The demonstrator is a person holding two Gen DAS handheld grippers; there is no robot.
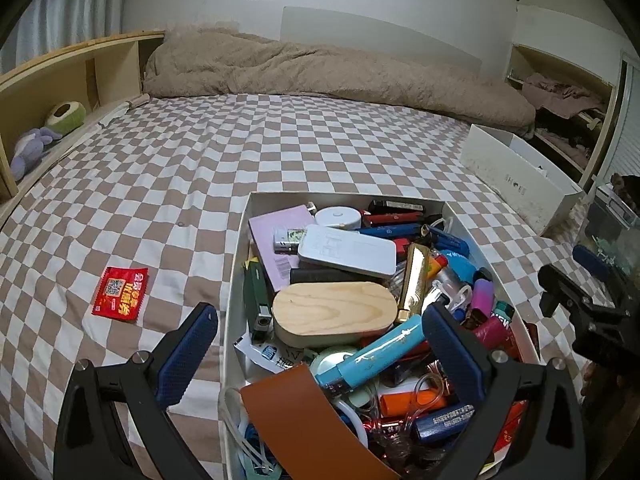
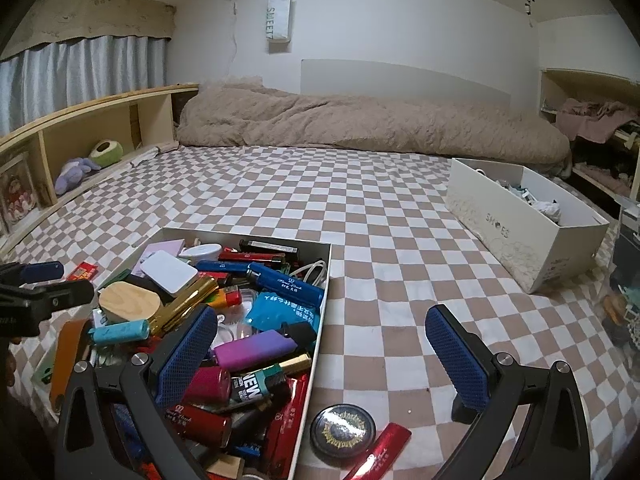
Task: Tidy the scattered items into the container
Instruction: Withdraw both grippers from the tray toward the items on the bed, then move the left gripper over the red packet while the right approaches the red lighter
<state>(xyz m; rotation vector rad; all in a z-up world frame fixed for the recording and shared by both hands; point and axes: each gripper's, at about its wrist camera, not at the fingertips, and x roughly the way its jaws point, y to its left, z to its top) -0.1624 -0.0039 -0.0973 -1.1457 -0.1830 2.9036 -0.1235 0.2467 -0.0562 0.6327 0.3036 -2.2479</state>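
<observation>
Bed, brown-and-white checked sheet (image 1: pixel 280 152); contents listed left to right.

Red flat foil packet with a printed code square (image 1: pixel 120 294): lies loose on the sheet, left of the container and apart from it.

Left tongs (image 1: pixel 320 354): blue-padded fingers spread wide, empty, straddling the container's left wall; one pad is over the sheet, the other over the contents.

White rectangular cardboard container (image 2: pixel 326 280): near the bed's front edge, heaped full. Contents include an oval light-wood lid (image 1: pixel 334 312), a white rounded power bank (image 1: pixel 348 250), a gold bar-shaped lighter (image 1: pixel 416 280), a light-blue lighter (image 1: pixel 380 354) and a purple-to-violet lighter (image 2: pixel 254 350).

Round black tin with a gold sunburst lid (image 2: pixel 343 432): on the sheet just beside the container's right wall.

Red slim lighter (image 2: pixel 380 454): touching the tin's right side.

Right tongs (image 2: pixel 320 354): fingers spread wide, empty, over the container's right wall.

White open shoebox (image 2: pixel 520 220): at the bed's right edge, well apart.
</observation>
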